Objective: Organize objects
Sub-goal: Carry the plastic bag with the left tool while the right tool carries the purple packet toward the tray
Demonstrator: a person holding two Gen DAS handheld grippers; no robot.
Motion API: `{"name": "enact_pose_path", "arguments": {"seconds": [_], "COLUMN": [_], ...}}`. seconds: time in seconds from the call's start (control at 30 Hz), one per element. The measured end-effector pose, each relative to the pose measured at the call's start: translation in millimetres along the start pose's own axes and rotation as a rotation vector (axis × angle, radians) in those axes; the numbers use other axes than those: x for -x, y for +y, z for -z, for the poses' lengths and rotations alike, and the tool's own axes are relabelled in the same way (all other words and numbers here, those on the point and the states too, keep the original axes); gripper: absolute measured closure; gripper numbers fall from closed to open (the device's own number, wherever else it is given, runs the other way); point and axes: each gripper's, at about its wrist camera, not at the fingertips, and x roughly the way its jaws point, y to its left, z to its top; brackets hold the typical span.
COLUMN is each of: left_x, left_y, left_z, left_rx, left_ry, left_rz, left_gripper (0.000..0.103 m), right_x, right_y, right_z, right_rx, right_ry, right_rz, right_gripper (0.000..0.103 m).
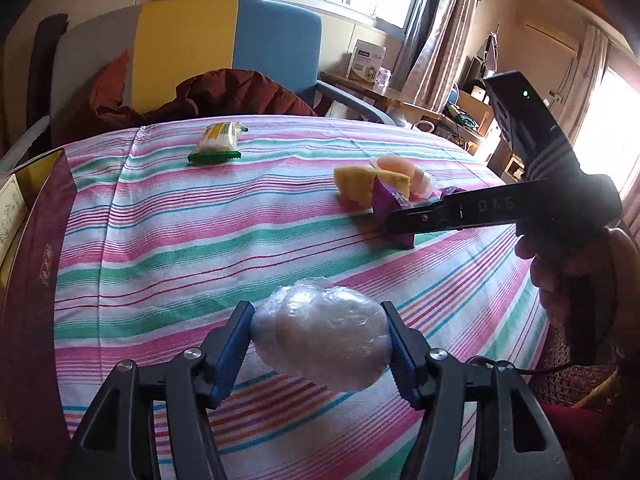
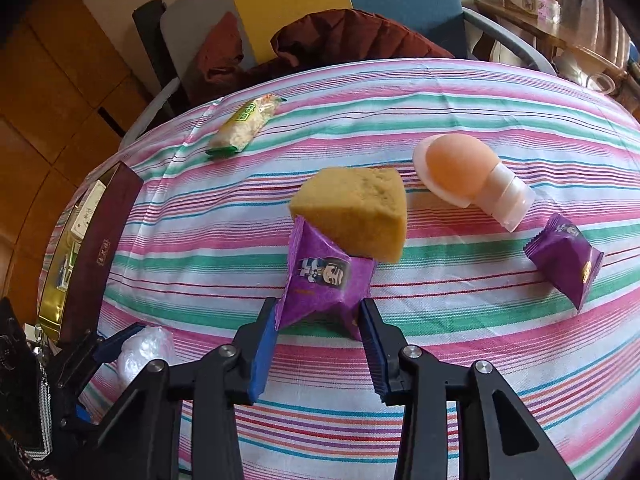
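Two items are already in the grippers, so the sorting looks under way rather than near done; several others still lie loose on the striped tablecloth [image 2: 460,92]. I take the yellow sponge [image 2: 352,208] near the middle of the cloth as the landmark.

Far left of the sponge, at the table's edge, sits a maroon box [image 2: 100,248] with gold lining and some cartons inside; it is probably the place to put things, though that is a guess. Up and to the left of the sponge lies a green-and-yellow snack packet [image 2: 246,126], well apart from everything else and not yet touched.

Below and left of the sponge, the left gripper [image 1: 320,340] holds a clear plastic-wrapped white bundle [image 1: 320,340] between its blue pads, lifted off the cloth, jaws at a middling width around it.

Just below the sponge, the right gripper [image 2: 320,314] has its narrow jaws on the lower end of a purple snack packet [image 2: 320,280]. The pads appear to press its sides, and the packet's upper corner touches the sponge, which could be nudged on lifting.

Right of the sponge lies a pink plastic toy [image 2: 468,176] with a round orange dome, close beside it. Further right and lower rests a second purple packet [image 2: 564,260], clear of the rest.

Behind the table stands a chair with a dark red jacket [image 2: 352,40], out of the way.
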Motion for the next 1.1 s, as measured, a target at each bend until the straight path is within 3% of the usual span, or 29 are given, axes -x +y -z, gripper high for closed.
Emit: {"name": "enact_pose_path", "arguments": {"seconds": [0.2, 0.4, 0.8, 0.9, 0.97, 1.03, 1.1], "left_x": [28, 48, 86, 91, 92, 93, 93], "left_y": [7, 30, 96, 109, 113, 113, 111], "left_z": [-5, -6, -3, 2, 4, 4, 3], "left_rx": [0.011, 0.083, 0.260, 0.301, 0.311, 0.312, 0.308], "left_ry": [-0.057, -0.077, -0.129, -0.134, -0.140, -0.145, -0.150], "left_rz": [-0.008, -0.026, -0.121, -0.126, -0.129, -0.123, -0.115], "left_gripper": [0.039, 0.039, 0.039, 0.039, 0.039, 0.039, 0.039], "right_x": [2, 11, 5, 10, 14, 15, 13], "right_y": [10, 27, 46, 43, 39, 38, 45], "right_z": [1, 1, 7, 4, 1, 0, 1], "right_rx": [0.021, 0.095, 0.183, 0.169, 0.154, 0.137, 0.176], "right_ry": [-0.018, -0.066, -0.058, -0.102, -0.122, -0.138, -0.147], "right_rz": [-0.052, -0.099, -0.094, -0.069, -0.064, -0.034, -0.017], "right_gripper": [0.063, 0.063, 0.069, 0.066, 0.055, 0.024, 0.023]}}
